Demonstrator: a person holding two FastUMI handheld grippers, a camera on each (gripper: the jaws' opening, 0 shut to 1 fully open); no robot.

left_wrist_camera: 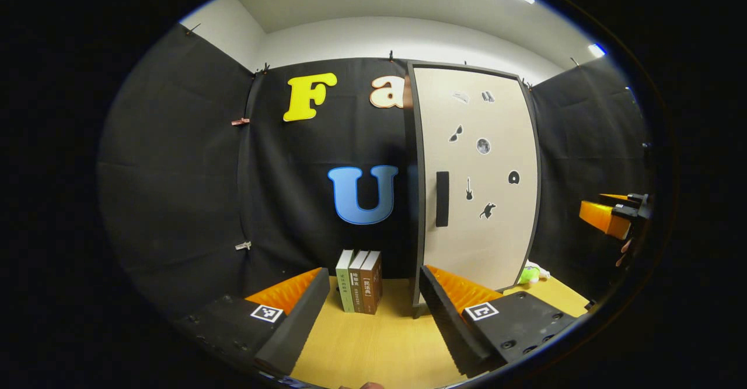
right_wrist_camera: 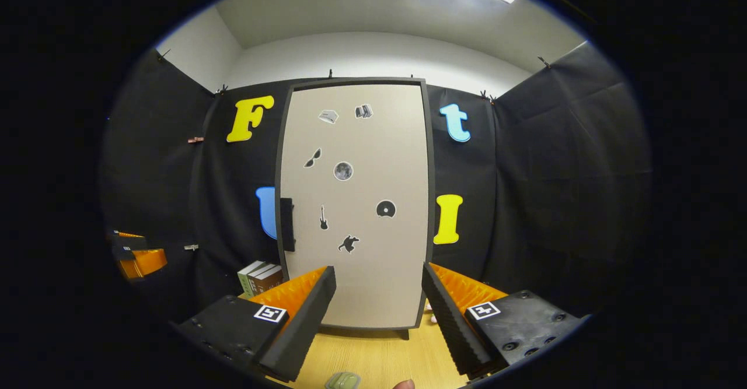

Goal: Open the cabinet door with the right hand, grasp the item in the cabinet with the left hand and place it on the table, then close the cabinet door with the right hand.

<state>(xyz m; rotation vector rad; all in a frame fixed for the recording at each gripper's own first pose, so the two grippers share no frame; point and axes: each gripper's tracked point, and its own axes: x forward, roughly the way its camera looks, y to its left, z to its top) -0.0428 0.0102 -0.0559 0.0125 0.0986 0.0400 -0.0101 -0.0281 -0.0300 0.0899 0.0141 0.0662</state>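
Standing upright, cabinet door (right_wrist_camera: 356,202) faces both tongs (left_wrist_camera: 373,313) (right_wrist_camera: 379,313), spread wide.

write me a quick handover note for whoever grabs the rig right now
Left gripper: open, holding nothing, over the table facing the books.
Right gripper: open, holding nothing, in front of the cabinet door.
Door is closed; its handle sits on the left edge. The item inside is hidden.
Done: nothing yet.
Left: open the door with the right, take the item out with the left, set it on the table, close the door.
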